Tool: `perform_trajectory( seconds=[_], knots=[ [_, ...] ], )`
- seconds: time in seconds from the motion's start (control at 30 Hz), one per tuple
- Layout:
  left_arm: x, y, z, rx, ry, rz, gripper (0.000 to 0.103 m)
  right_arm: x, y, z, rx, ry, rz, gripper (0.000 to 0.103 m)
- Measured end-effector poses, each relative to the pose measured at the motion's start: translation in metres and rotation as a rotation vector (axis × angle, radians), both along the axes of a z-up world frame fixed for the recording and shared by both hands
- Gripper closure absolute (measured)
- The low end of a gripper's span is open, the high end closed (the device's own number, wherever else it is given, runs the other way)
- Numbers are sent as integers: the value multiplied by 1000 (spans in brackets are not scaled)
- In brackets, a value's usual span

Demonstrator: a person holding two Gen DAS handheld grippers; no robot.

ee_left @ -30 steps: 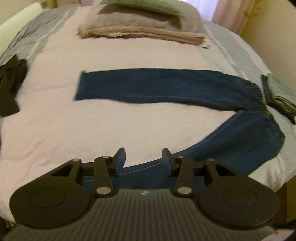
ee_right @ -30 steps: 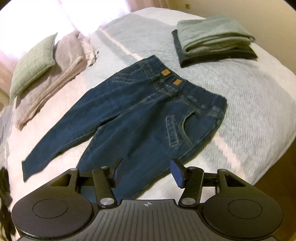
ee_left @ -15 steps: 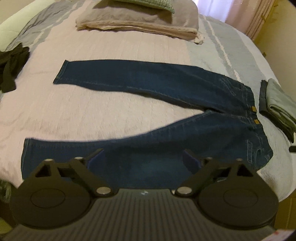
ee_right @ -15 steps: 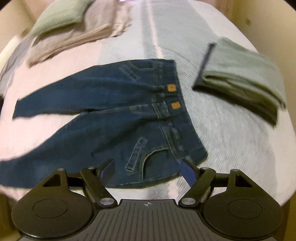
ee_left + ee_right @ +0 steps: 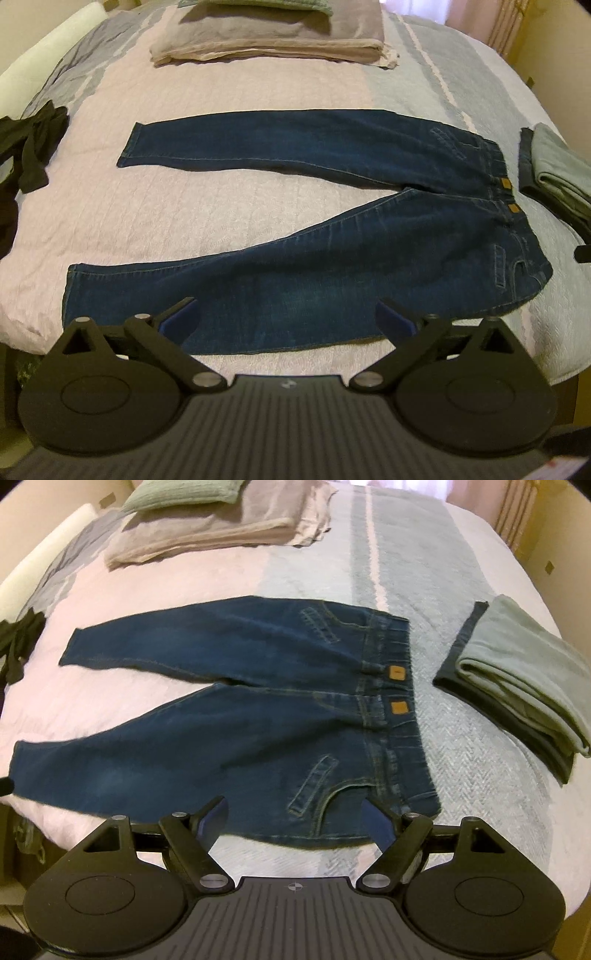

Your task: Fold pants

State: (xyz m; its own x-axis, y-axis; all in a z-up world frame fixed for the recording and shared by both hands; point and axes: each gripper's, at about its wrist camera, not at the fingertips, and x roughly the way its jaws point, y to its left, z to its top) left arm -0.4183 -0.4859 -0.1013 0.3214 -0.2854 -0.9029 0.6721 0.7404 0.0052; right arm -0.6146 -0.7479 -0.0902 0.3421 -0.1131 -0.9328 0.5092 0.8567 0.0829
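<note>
I find no text, number or brand that I can read in either view. The jeans carry two small tan patches at the waistband, but I see no legible letters on them; each shows only a faint dark mark. On the body of each tool there is a small round crosshair emblem, without words.

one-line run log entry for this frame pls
stage: pre-fold | jeans: flat on bed, legs spread | left gripper: open, empty | right gripper: open, empty | folded stack: beside waistband
</note>
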Motion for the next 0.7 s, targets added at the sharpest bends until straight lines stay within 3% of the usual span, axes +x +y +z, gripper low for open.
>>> perform_trajectory(
  seconds=[0.7],
  knots=[
    [1, 32, -10, 18, 10, -6, 3, 5, 45, -5, 2, 26, 8, 27]
  ],
)
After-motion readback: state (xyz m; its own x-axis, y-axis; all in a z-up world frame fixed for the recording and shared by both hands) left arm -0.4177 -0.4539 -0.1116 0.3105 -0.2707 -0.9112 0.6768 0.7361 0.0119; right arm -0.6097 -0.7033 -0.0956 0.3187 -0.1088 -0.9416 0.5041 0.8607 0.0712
